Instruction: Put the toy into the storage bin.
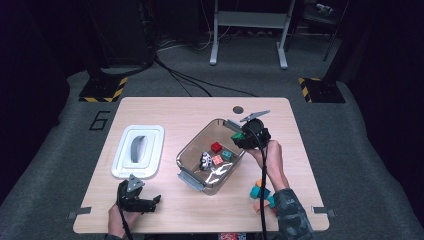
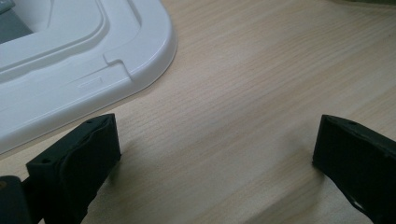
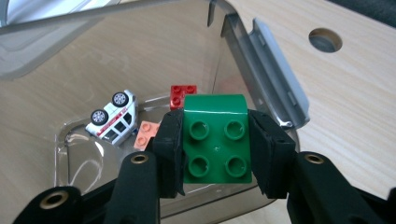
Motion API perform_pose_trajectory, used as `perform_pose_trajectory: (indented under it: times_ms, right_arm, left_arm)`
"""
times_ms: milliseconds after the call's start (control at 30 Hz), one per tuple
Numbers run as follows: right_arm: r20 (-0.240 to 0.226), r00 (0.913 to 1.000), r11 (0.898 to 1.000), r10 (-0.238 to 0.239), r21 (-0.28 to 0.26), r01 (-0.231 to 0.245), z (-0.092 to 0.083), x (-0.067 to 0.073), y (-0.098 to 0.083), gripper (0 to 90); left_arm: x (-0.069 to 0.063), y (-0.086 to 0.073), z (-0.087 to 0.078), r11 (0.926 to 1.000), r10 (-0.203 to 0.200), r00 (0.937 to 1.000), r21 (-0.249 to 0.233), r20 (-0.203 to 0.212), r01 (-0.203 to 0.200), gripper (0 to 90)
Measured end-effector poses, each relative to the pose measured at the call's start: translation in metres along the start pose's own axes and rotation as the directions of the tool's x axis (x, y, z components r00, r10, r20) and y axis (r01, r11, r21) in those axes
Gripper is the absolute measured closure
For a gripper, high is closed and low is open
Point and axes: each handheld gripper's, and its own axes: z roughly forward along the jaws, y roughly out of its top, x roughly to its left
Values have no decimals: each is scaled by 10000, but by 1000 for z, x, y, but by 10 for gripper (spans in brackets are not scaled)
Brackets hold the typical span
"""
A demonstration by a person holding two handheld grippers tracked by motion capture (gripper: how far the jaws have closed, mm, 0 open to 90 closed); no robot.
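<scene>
Green brick, a chunky four-stud block, sits clamped between the pads of the right gripper, whose jaws press on its two opposite sides. In the high view the same gripper hangs right of centre, over the far right rim of the clear bin, with the brick showing as a small green patch at its tip.

The step in hand looks like the carry-and-drop part of loading loose bricks into the bin: the brick is gripped and poised above the opening, not yet let go. The next move calls, I judge, for bringing the brick fully inside the rim, low enough not to bounce, then parting the jaws so it lands beside the pieces on the bottom, clear of the grey latch at the upper right of the right gripper view.

The left gripper rests on the table with its jaws spread wide and nothing between them; its own view shows the corner of the white lid at upper left, just beside the near jaw.

The right gripper view gives the bin's contents closely: a white toy car lying on its side, a red brick, a peach brick. The high view adds a teal piece in the bin and the spare bricks waiting at lower right beside the person's forearm.
</scene>
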Motion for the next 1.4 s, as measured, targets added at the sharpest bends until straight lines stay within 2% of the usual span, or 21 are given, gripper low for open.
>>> perform_pose_trajectory:
  times_ms: [200,400,667,767,967,1067,1200,1400]
  right_arm:
    - [20,10000,10000,57,45,-57,1,0,-5,572]
    - [66,9996,9994,257,-219,-255,-7,-3,-9,448]
    - [75,9968,9930,796,-876,-787,-34,-11,-25,266]
    - [91,9957,9918,923,-891,-912,-45,-17,-38,229]
    - [231,9920,9905,1240,-626,-1223,-54,-23,-71,201]
    - [266,9912,9905,1300,-494,-1286,-55,-28,-89,197]
    - [408,9857,9863,1636,-280,-1626,-54,-32,-113,198]
    - [521,9801,9813,1918,-270,-1906,-54,-35,-142,193]
  left_arm:
    - [0,0,0,10000,-1,10000,-2,-1,1,5]
    - [0,0,0,10000,-3,10000,-2,0,3,5]
    - [1,0,0,9999,104,9999,66,27,-105,5]
    - [1,0,-1,9999,90,10000,87,35,-90,6]
    - [1,0,-1,9999,110,9999,71,28,-111,5]
    - [1,0,-1,9999,87,10000,85,19,-87,5]
    - [1,0,-1,9999,94,10000,81,12,-94,5]
    - [1,0,-1,9999,117,9999,100,27,-117,5]
